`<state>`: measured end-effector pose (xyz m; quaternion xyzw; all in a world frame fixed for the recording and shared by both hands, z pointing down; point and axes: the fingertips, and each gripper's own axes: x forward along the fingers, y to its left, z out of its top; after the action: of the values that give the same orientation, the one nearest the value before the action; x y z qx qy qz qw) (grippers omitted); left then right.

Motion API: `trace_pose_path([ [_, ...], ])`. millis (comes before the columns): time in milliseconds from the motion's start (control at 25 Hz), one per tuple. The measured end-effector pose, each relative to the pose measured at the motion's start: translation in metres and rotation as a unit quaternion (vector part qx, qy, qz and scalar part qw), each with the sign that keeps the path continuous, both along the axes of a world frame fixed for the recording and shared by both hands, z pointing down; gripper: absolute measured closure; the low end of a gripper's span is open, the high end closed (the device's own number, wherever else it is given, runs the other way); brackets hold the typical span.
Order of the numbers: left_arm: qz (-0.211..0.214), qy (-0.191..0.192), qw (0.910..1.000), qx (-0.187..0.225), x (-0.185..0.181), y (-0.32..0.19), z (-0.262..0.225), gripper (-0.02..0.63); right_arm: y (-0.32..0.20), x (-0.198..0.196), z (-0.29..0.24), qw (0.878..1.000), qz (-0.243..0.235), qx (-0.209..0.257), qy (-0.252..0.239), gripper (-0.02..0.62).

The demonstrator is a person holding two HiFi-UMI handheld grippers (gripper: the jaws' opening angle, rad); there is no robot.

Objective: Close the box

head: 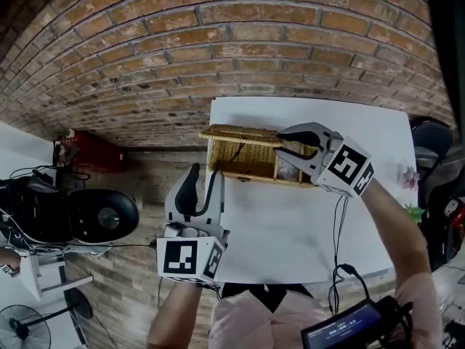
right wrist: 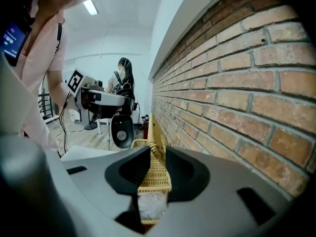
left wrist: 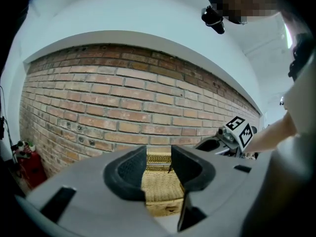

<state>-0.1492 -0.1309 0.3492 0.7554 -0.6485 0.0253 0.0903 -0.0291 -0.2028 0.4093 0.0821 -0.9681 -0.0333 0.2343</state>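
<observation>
A woven wicker box [head: 243, 158] stands at the far edge of the white table [head: 290, 224], its lid [head: 240, 131] raised upright. At the box's right end my right gripper [head: 282, 147] is open. In the right gripper view the lid's braided rim [right wrist: 154, 147] runs between the right gripper's [right wrist: 154, 172] pads, and I see no firm pinch on it. White lining [right wrist: 150, 206] shows below. My left gripper [head: 202, 177] hovers open and empty near the table's left edge, short of the box. The box [left wrist: 160, 191] shows through the gap of the left gripper [left wrist: 159, 169].
A brick wall [head: 240, 42] rises right behind the table. Off the table's left are a red extinguisher [head: 83, 151], a black machine [head: 94, 213] and a fan [head: 22, 326]. A small purple item [head: 409, 174] lies at the table's right edge. Someone stands in the background [right wrist: 123, 80].
</observation>
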Motion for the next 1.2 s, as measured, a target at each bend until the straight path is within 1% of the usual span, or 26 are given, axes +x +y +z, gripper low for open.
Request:
trace_pose_path([
  [400,-0.012,0.000,0.9999,-0.003,-0.003,0.016,0.007,0.443,0.023,-0.002,0.017,0.999,-0.023,0.028,0.022,0.474],
  [680,-0.015,-0.001,0.9999,-0.006,-0.002,0.023,0.010,0.443,0.038,-0.001,0.034,0.997,-0.040,0.043,0.049,0.453],
  [1040,-0.016,0.000,0.9998,-0.010,0.001,0.032,0.017,0.443,0.051,0.000,0.051,0.996,-0.044,0.039,0.062,0.431],
  [1200,-0.014,0.003,0.9998,-0.014,0.005,0.036,0.023,0.443,0.055,0.005,0.059,0.997,-0.036,0.037,0.065,0.433],
])
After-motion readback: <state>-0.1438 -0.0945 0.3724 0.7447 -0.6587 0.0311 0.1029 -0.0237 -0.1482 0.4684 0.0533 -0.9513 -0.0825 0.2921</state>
